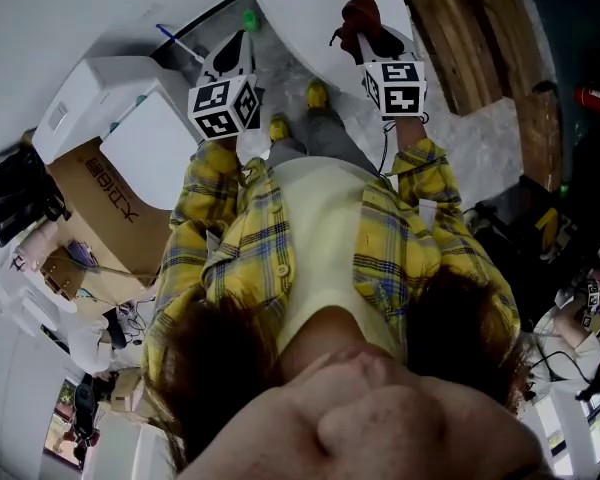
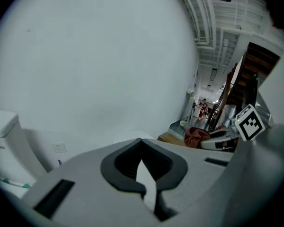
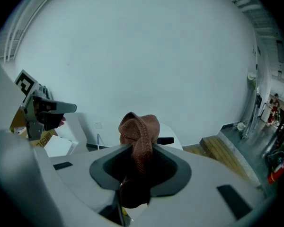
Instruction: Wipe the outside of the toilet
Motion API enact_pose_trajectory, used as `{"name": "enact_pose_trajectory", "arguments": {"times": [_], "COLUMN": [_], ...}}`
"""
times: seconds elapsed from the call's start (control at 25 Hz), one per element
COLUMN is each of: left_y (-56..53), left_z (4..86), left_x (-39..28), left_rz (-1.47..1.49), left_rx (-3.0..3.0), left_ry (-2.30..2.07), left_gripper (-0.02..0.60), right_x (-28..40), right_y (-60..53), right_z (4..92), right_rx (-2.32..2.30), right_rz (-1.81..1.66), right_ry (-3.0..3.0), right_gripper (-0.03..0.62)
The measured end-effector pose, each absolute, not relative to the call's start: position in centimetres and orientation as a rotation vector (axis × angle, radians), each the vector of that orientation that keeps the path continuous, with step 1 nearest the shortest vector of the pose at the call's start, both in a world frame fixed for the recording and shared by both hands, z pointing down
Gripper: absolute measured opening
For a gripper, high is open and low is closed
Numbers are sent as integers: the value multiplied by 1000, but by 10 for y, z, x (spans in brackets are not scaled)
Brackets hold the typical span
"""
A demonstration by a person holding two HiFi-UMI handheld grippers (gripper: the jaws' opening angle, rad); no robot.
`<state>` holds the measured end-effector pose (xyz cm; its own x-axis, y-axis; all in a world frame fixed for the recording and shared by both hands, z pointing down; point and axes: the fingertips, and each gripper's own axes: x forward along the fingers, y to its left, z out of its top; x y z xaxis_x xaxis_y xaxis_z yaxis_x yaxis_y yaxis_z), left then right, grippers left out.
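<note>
the fingers of the right gripper pinch a bunched cloth over the toilet, while the left gripper has its fingers pressed together, empty; so bunched, the cloth may slip free or let hard fingers scrape.

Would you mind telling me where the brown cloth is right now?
The brown cloth is clamped in the right gripper's jaws, at the head view's upper right, over a white rounded fixture.
</note>
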<state>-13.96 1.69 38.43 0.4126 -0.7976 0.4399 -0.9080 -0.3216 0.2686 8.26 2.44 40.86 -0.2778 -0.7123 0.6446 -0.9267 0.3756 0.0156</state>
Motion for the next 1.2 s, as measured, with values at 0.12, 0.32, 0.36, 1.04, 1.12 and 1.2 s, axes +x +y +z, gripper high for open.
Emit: {"name": "enact_pose_trajectory", "arguments": {"times": [0.12,0.32,0.36,1.04,1.12,1.2], "left_y": [19,22,23,28,27,27], "left_z": [382,384,384,395,395,394], "left_x": [-150,-159,-159,-161,-161,-162], "left_rz": [322,346,351,408,406,401], "left_rx": [2186,2169,2170,2158,2158,2156], "left_ry": [-1497,-1536,-1538,-1525,-1524,-1526], "left_gripper": [2,3,2,2,2,2], "right_x": [69,55,54,46,47,46], "right_y": [25,26,26,27,27,27], "right_z": [399,387,386,380,380,379], "right_rx": [1415,1451,1461,1513,1518,1518], "right_rz": [520,558,573,635,641,642], "right_ry": [-2129,-2184,-2189,-2202,-2201,-2202], "right_gripper": [124,124,124,121,121,121]}}
